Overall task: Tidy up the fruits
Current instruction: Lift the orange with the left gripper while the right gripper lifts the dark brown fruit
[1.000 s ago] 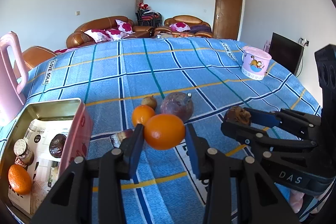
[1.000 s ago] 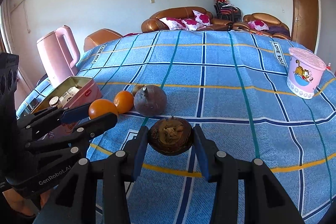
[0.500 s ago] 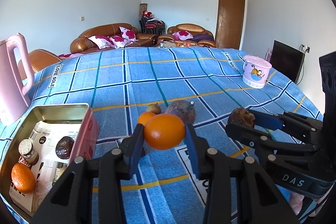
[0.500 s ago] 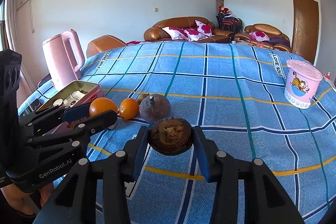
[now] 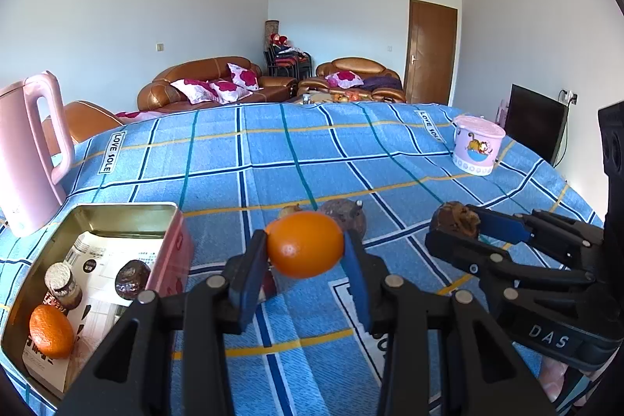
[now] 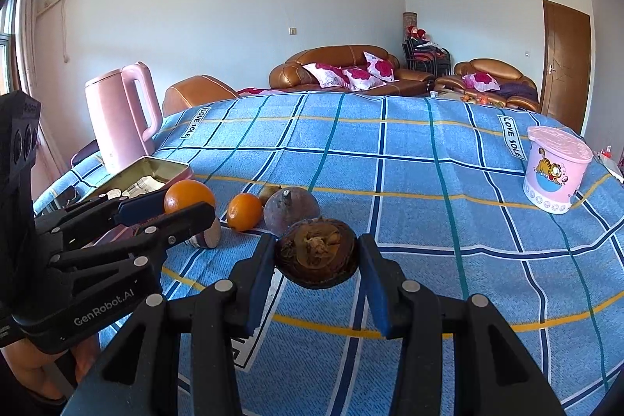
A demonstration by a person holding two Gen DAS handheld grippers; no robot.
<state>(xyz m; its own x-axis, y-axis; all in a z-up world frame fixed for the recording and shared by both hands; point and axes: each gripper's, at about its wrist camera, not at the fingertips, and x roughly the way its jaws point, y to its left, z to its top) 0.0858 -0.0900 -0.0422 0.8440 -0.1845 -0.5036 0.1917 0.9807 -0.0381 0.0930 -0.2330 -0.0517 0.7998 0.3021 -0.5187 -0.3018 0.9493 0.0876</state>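
1. The left gripper [image 5: 305, 252] squeezes an orange [image 5: 305, 244] between its blue pads, up off the blue checked cloth [image 5: 273, 158].
2. The right gripper [image 6: 316, 260] squeezes a dark brown fruit [image 6: 316, 257], maybe a mangosteen, with its dry top facing the camera.
3. In the left wrist view the right gripper [image 5: 460, 225] sits at 3 o'clock, with the brown fruit [image 5: 454, 219] at its tip.
4. In the right wrist view the left gripper [image 6: 187, 207] sits at 9 o'clock, with its orange [image 6: 190, 197].
5. On the cloth just past the grippers lie a small orange [image 6: 244, 212], a round purple-brown fruit [image 6: 291, 211] touching it, and a little brown fruit [image 6: 270, 192] behind them.
6. An open tin box [image 5: 128, 211] lies at 8 o'clock in the left wrist view. Inside are another orange [image 5: 51, 336], a dark fruit [image 5: 132, 278] and a small jar [image 5: 62, 283].
7. A pink kettle [image 6: 123, 115] stands behind the tin.
8. A pink tub with a cat picture [image 6: 555, 168] stands far off at 2 o'clock.
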